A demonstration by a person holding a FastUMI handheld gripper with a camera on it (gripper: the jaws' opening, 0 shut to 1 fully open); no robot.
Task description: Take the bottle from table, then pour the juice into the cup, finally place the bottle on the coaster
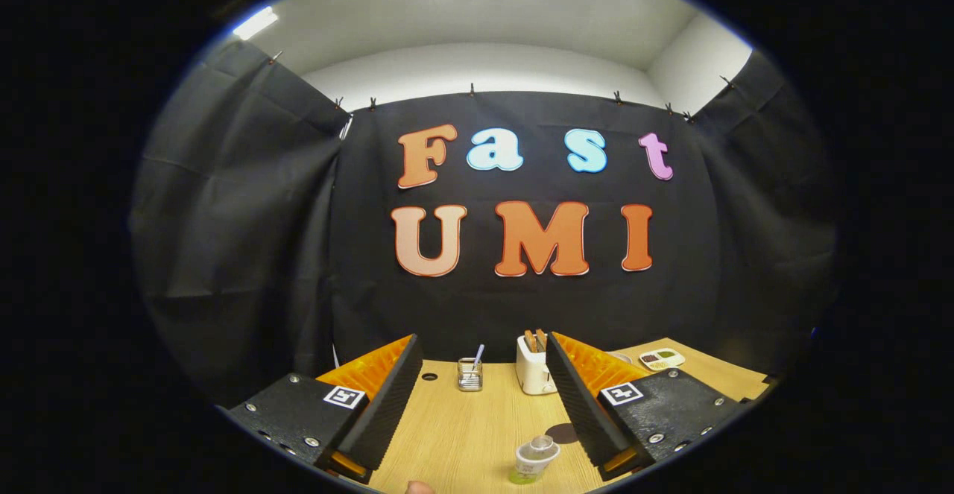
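Wooden table (462, 434): one bottle (534, 460), one coaster (562, 432), tool (484, 352) open.

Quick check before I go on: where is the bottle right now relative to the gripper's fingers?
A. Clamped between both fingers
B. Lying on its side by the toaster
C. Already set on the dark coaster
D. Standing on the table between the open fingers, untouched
D: the bottle stands upright on the table between the spread fingers of the gripper, touching neither, with the dark coaster just beyond it.

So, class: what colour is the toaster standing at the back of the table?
White, with brown toast in its slots; the toaster shows in the gripper view.
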